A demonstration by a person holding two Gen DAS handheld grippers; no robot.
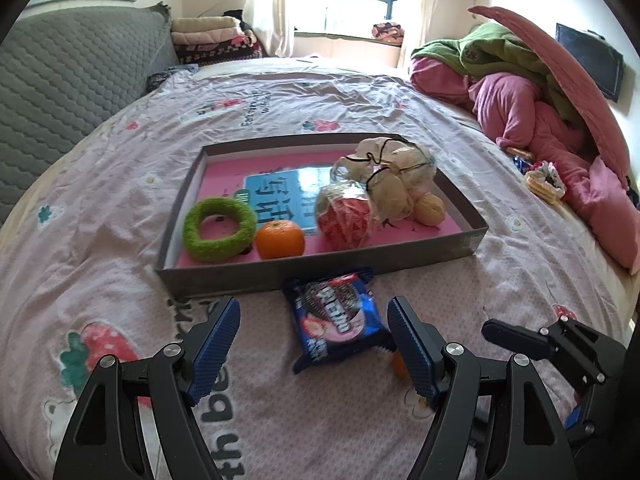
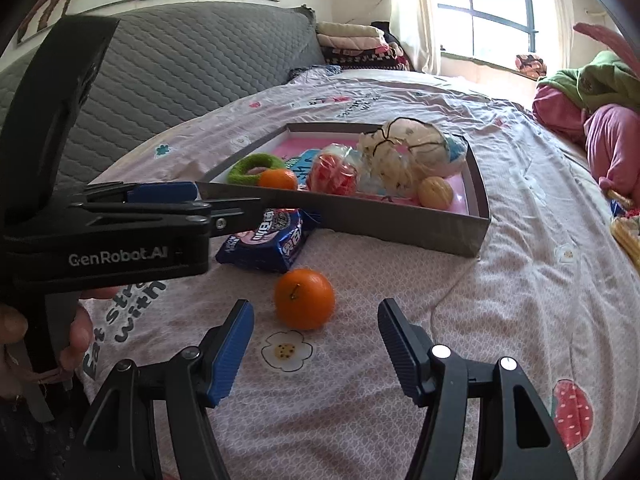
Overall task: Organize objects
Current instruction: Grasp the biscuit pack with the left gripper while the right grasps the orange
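While the left wrist view hides most of the loose orange (image 2: 304,298) behind its own right finger, the right wrist view shows it whole on the bed sheet (image 2: 440,320), just ahead of the right gripper (image 2: 316,342) and between the lines of its two fingers, untouched. That view also shows the person's hand (image 2: 48,336) under the left gripper's body. Only the left wrist view shows the blue snack packet (image 1: 338,318) whole, lying against the front wall of the grey tray (image 1: 320,270), between the fingers of the left gripper (image 1: 314,342) and slightly ahead of them. Both grippers stand released and wide, grasping nothing. Inside the tray lie a green ring (image 1: 219,228), another orange (image 1: 280,239) and wrapped bundles (image 1: 384,188)
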